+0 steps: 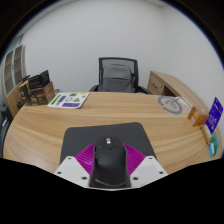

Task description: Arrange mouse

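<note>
Black mouse [108, 161] sits between my tool [108, 168] pads, clenched on both sides, over mouse mat [106, 135] on wood bench [60, 125]; held low, prob. for placing square on mat.

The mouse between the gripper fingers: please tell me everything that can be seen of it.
The mouse is black, with a smooth matte shell that looks like plastic and a rounded, arched back. No cable can be seen. It sits between the two fingers of the gripper, whose purple pads press on its left and right sides. Its front reaches over the near edge of a dark mouse pad, which lies flat on the wooden desk. Whether it rests on the pad or is lifted cannot be told.
</note>
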Demonstrator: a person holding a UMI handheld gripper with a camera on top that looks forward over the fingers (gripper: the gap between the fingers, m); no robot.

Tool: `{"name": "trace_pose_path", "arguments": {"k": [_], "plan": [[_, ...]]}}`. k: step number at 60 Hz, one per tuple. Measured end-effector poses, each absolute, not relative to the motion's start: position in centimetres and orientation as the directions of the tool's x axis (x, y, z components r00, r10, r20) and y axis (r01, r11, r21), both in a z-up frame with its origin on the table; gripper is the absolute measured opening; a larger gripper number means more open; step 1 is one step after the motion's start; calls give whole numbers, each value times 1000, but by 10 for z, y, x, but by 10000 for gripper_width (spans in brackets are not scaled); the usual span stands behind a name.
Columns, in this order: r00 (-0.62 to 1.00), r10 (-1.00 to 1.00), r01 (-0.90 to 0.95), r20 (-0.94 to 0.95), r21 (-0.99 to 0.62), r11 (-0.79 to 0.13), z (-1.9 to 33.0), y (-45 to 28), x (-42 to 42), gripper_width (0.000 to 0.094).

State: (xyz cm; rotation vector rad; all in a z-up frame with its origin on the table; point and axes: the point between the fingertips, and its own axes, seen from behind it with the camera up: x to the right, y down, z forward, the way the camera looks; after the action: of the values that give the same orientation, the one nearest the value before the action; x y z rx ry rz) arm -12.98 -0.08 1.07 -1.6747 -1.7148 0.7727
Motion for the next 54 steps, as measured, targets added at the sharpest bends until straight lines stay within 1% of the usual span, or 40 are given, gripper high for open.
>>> {"name": "trace_pose_path", "arguments": {"k": [7,9,13,15,17,18,20,22,26,31,37,43,50,54], "plan": [[4,999,664,47,-747,33,-13,3,-127,408],[5,999,658,32,-752,21,-12,2,-128,414],[3,1000,664,5,-748,2,-14,0,-126,461],[1,1000,663,1,-749,0,-13,0,-127,529],[-1,1000,663,-3,-749,-2,-12,-2,-126,632],[-5,1000,663,-4,-749,0,-11,-3,-125,705],[-17,1000,661,-9,-751,4,-7,-3,-123,880],[-24,1000,656,-13,-755,6,0,-3,-120,843],[-34,999,647,-18,-762,9,22,-4,-107,851],[-33,999,633,-3,-774,18,62,2,-80,851],[-7,1000,613,3,-790,6,113,16,-32,849],[8,999,611,42,-791,28,158,35,24,850],[36,996,609,84,-792,45,202,58,93,851],[40,996,614,76,-789,36,218,63,131,851]]}}
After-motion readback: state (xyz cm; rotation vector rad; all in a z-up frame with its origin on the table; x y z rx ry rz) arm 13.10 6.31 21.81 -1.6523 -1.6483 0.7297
